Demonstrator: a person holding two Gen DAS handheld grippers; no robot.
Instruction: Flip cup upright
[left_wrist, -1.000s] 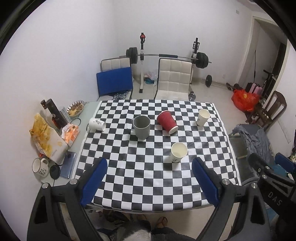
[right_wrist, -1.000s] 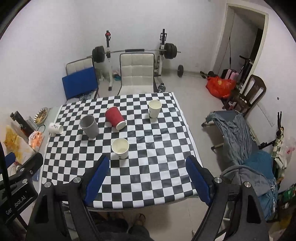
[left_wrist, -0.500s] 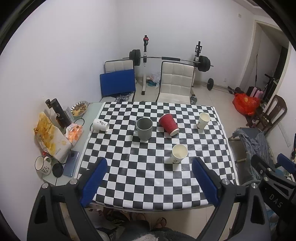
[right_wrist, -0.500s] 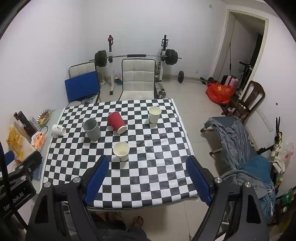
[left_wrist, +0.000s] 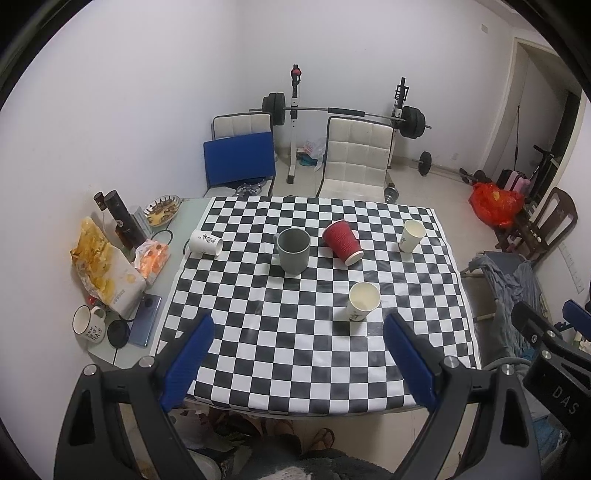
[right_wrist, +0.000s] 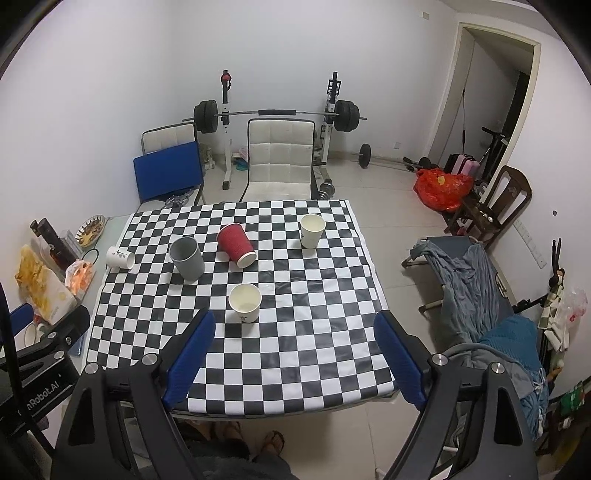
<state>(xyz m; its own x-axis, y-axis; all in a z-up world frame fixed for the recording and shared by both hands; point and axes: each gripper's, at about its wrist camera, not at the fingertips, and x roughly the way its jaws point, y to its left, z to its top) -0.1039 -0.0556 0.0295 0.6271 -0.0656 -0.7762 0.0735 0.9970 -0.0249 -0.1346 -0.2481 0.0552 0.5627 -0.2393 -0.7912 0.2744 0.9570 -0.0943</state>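
A red ribbed paper cup (left_wrist: 341, 242) (right_wrist: 235, 239) lies on its side near the middle back of the checkered table (left_wrist: 295, 350) (right_wrist: 314, 332). A small white cup (left_wrist: 205, 242) (right_wrist: 120, 257) also lies on its side at the table's left edge. A grey mug (left_wrist: 293, 250) (right_wrist: 187, 257) and two cream paper cups (left_wrist: 364, 301) (left_wrist: 412, 235) (right_wrist: 244, 302) (right_wrist: 312, 230) stand upright. My left gripper (left_wrist: 297, 334) and right gripper (right_wrist: 293, 330) are open and empty, held high above the table's near edge, far from all cups.
Left of the cloth sit snack bags (left_wrist: 101, 264), a dark bottle (left_wrist: 122, 218), a phone (left_wrist: 147, 319) and a white mug (left_wrist: 86, 323). Chairs (left_wrist: 356, 160) and a barbell rack (left_wrist: 332, 110) stand behind the table. A cot with clothes (right_wrist: 476, 288) is to the right.
Both grippers have risen and pulled back from the table, so the table and cups look smaller and farther. The cups have not moved. Both grippers stay open.
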